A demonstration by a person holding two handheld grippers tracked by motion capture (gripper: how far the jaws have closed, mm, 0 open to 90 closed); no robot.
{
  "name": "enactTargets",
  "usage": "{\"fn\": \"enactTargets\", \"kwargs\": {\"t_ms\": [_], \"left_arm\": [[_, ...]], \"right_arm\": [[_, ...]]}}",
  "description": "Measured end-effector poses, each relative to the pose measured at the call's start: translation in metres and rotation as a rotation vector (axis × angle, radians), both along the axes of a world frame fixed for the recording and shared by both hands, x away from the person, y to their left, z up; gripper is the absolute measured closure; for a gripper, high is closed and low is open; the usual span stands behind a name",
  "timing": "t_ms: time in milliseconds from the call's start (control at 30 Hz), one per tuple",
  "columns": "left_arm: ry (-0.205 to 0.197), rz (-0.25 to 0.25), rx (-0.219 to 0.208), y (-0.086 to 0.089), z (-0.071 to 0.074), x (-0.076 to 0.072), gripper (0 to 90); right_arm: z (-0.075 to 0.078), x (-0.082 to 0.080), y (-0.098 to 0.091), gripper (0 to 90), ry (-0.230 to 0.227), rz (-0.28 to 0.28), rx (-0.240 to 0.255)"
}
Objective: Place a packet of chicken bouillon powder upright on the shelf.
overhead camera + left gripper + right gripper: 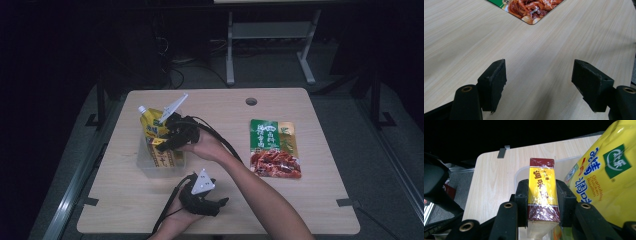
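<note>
The table (300, 200) spans mid-frame. At its left a clear bin (145, 167) holds a yellow pouch (150, 125). Above it, the right gripper (167, 140) pinches a yellow box (542, 192). At lower centre, the left gripper (220, 202) sits spread, empty.

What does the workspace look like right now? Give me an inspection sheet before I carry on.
Surface: light wood table, round hole near far edge.
Job's things: yellow-and-maroon box clamped over the clear bin; yellow spouted pouch standing in the bin.
Clutter: green snack packet lying flat at right.
Grippers: right gripper shut on the box; left gripper open, nothing between the jaws, near front edge.
Cables: black cable trailing from the right gripper; another from the left.
Surroundings: dark room, grey frame legs behind the table.
</note>
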State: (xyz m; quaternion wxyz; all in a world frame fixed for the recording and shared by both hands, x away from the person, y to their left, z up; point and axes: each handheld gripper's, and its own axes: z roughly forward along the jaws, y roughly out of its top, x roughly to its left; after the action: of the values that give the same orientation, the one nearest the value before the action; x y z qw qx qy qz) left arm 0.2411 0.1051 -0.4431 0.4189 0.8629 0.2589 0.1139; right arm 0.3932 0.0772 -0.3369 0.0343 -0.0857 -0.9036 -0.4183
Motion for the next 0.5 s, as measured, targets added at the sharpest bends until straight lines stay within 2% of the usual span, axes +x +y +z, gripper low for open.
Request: {"fn": "enactTargets", "kwargs": {"t_ms": [167, 500], "left_arm": [[0.0, -0.002, 0.002, 0.0, 0.0, 0.0, 27.3], [0.002, -0.012, 0.009, -0.001, 0.0, -0.001, 27.3]], "right_arm": [[-0.007, -0.001, -0.001, 66.4, 0.004, 0.0, -0.002], [-0.018, -0.002, 0.004, 65.4, 0.028, 0.01, -0.04]]}}
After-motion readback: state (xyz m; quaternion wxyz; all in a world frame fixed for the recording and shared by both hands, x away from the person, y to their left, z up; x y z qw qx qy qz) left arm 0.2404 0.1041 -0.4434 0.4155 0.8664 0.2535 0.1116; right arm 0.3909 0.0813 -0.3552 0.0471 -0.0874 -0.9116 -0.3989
